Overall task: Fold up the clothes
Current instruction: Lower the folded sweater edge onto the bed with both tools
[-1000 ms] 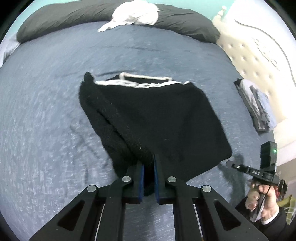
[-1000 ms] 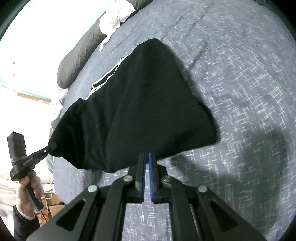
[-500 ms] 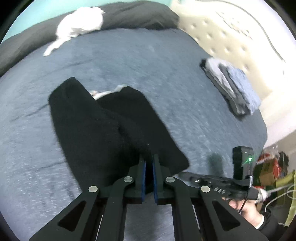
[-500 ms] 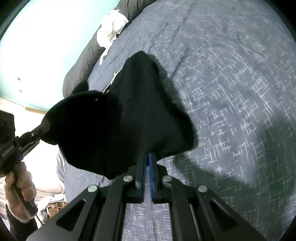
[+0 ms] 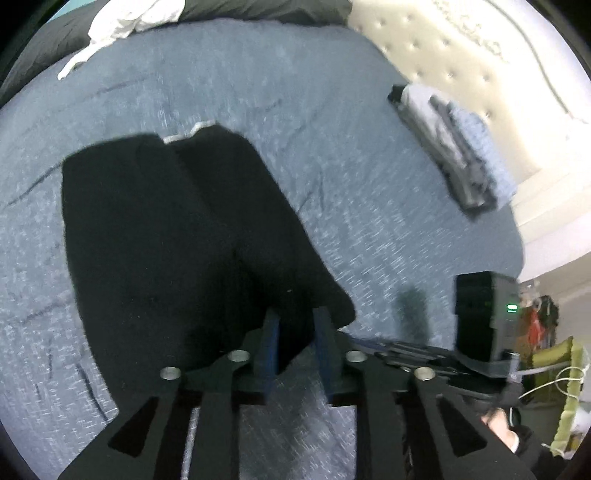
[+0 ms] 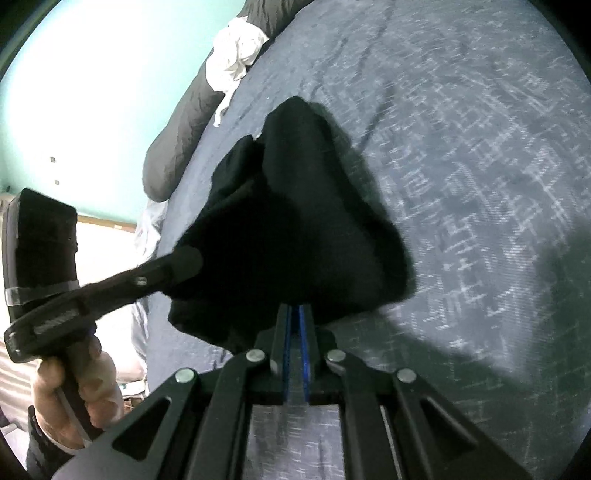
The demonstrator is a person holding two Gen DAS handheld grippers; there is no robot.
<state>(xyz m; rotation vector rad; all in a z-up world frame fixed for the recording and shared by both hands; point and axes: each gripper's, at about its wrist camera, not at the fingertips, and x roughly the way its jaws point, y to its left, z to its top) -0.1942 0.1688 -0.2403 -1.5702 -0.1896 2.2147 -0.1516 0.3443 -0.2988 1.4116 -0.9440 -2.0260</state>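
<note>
- Left gripper (image 5: pixel 294 341), bottom centre of the left wrist view: jaws parted, with a corner of the black garment (image 5: pixel 177 236) lying loosely between them; half a second earlier they were clamped shut on it.
- Right gripper (image 6: pixel 294 332), bottom centre of the right wrist view: jaws pressed together on the garment's near edge.
- The garment extends up and away from both grippers, long axis running from the fingertips toward the upper left of the left wrist frame. It rests on the blue bedspread (image 5: pixel 332 147), doubled over and narrower than one second ago.
- Both grippers sit at the same near edge; the right alone holds cloth.
- Farther off: folded stack (image 5: pixel 454 147) at right, white cloth (image 5: pixel 129 18) at the top edge.
</note>
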